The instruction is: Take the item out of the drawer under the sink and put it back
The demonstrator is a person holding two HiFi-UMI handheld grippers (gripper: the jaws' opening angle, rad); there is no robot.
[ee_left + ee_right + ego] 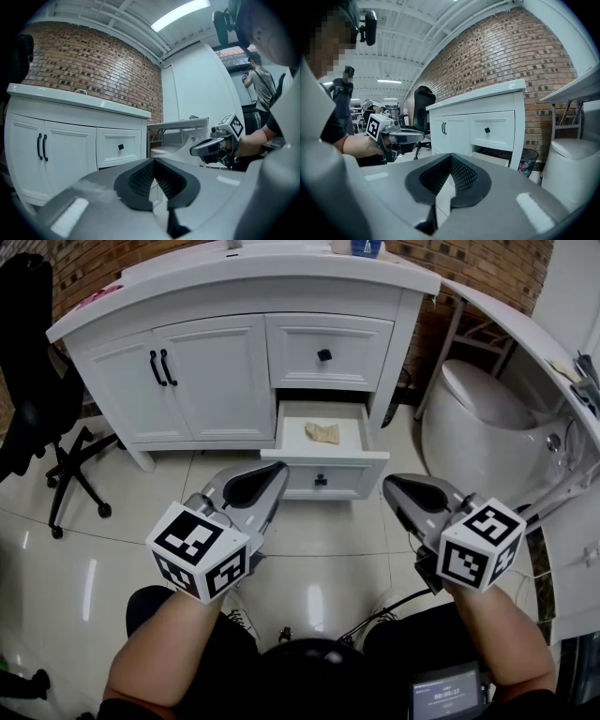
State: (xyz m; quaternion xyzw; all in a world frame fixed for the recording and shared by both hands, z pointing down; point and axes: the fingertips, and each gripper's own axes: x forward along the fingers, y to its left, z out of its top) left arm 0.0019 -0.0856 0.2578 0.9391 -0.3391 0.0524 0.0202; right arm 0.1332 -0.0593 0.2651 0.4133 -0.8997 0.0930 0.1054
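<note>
**Head view.** A white vanity cabinet (211,381) stands against a brick wall (487,268), with its lower drawer (323,472) pulled out past the cabinet face. A crumpled tan item (322,432) lies on the drawer's floor, apart from the walls. Above it, the upper drawer (324,354) is shut flush. The left gripper (267,486) and right gripper (403,493) hover over glossy floor tiles (75,549), short of the drawer front. One sits at each corner, and bare tile shows between them. An office chair (56,427) flanks the cabinet at left. A toilet (487,399) crowds it at right, beneath a white table's edge (525,324). A small screen (448,697) at the bottom shows digits too small to read. The gripper cubes carry black square markers and no words.

**Left gripper view.** The left gripper's jaws meet at their tips with nothing between them. The cabinet's paired door handles (42,146) and the upper drawer's knob show beyond them. The right gripper hangs in open air to the right. A person (260,79) stands far back.

**Right gripper view.** The right gripper's jaws are likewise pressed together and empty. The open drawer's edge juts from the cabinet, and a waste bin (528,166) sits between cabinet and toilet. The left gripper is held level in front of the chair.
</note>
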